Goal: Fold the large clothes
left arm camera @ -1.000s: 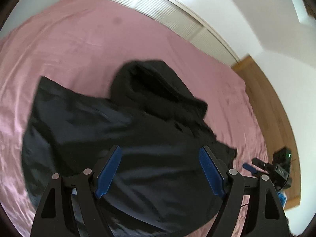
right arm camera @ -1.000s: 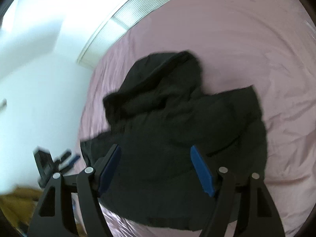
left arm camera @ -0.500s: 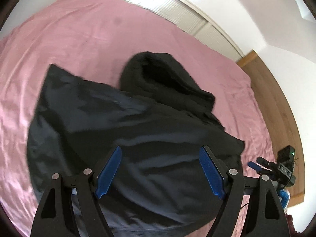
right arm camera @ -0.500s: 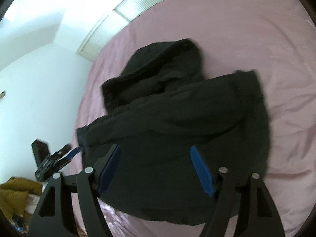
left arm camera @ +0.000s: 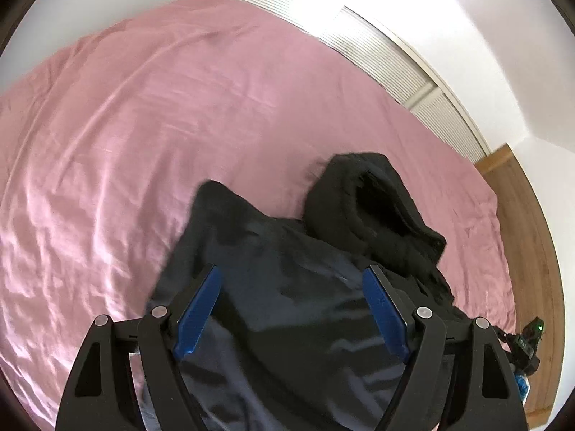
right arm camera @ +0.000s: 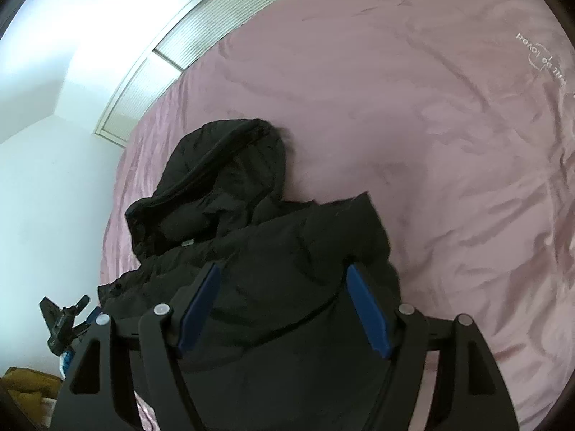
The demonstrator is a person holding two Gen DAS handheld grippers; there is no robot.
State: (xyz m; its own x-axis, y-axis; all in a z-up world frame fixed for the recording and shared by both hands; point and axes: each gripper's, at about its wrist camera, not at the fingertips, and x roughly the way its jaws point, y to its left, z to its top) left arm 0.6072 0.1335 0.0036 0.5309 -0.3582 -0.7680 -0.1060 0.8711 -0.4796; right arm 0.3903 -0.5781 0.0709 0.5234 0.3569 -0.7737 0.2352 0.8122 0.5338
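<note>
Left wrist view | black hooded jacket [left arm camera: 287, 287] lay lower centre, hood upper right | left gripper [left arm camera: 293, 309] and right gripper [right arm camera: 284, 309] gaped wide, empty, above its body

Daylight floods both views from the louvred doors [left arm camera: 363, 41] on the far wall beyond the jaws, and there the white slats burn out into glare. The pink bedsheet [left arm camera: 151, 115] takes a soft sheen, its creases catching pale highlights to the left of the left jaws. The black jacket [right arm camera: 287, 251] under the jaws swallows light, so its folds read as near-flat darkness with faint bluish gloss. Its far edges are smeared by motion blur in both views. Fisheye bending curves the wall line and bed edge, and a black vignette rings each picture. The right view is dimmer and cooler.
</note>
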